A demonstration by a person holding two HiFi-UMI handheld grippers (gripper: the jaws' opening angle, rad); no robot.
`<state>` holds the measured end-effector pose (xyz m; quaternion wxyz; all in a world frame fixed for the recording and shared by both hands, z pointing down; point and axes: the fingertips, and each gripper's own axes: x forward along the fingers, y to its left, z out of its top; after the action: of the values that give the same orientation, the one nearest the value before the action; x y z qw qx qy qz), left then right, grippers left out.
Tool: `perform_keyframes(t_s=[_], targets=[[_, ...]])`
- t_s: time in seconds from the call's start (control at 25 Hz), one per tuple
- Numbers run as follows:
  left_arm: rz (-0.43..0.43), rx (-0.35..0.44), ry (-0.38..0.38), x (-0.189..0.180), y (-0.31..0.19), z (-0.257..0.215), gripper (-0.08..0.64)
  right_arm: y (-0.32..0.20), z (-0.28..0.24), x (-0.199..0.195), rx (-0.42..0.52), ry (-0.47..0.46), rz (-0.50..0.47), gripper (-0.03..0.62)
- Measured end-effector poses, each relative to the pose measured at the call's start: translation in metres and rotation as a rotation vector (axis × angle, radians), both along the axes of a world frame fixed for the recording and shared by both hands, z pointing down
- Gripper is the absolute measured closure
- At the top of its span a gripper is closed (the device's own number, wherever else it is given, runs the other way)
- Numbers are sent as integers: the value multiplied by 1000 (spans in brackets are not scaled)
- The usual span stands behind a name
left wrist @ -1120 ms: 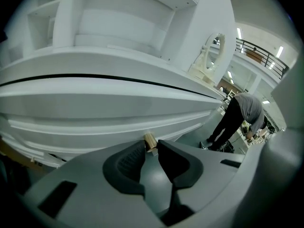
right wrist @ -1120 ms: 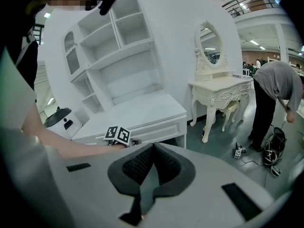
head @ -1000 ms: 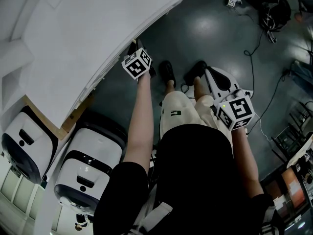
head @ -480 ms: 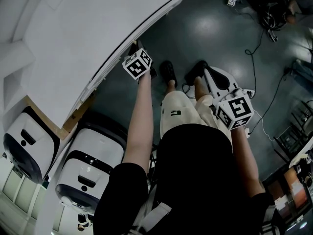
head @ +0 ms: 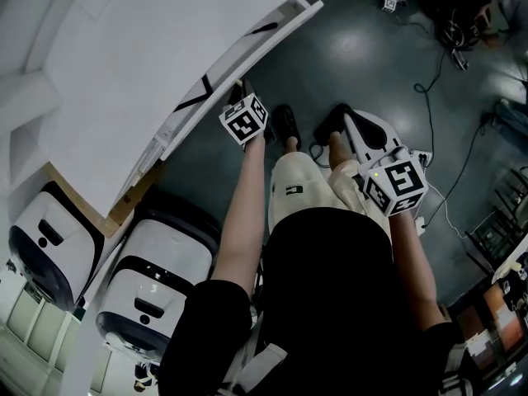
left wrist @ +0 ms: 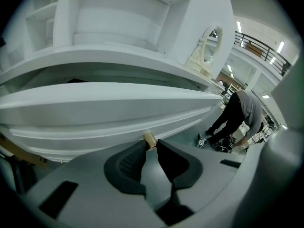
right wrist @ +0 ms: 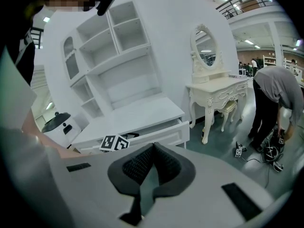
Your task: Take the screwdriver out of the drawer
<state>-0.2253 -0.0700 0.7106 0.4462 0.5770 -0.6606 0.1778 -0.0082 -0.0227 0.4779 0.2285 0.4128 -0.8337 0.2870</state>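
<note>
My left tool is clenched on the small wooden knob at the front of the drawer. The knob sits right between the tips, and the drawer stands partly pulled out from under the white table.

My right tool is closed with nothing in it. It hangs back by my right thigh, well apart from the drawer and pointing towards it.

What matters is the gap between the table edge and the drawer front. In the head view a thin dark streak lies in that gap, towards the drawer's far end, and I take it for the screwdriver. It is too small for me to be sure. A second dark mark lies in the gap on the other side of my left tool, and I cannot tell what that one is.

If the streak is the screwdriver, its long axis runs along the drawer front, not across it. It lies beyond the front panel, behind and to one side of the knob I am holding.

The left tool is much the nearer, but it is busy with the knob. The free right tool would have to come across and down into the gap, jaws turned to close across the shaft. I judge the opening narrow for that as it stands.
</note>
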Motion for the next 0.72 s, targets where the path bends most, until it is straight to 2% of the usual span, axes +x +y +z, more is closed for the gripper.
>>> perform_keyframes(t_s=[0.36, 0.72], targets=[[22, -34, -4, 24, 25, -1, 471, 4, -3, 8, 10, -7, 26, 578], [4, -45, 5, 42, 47, -2, 471, 8, -5, 18, 11, -13, -3, 579]])
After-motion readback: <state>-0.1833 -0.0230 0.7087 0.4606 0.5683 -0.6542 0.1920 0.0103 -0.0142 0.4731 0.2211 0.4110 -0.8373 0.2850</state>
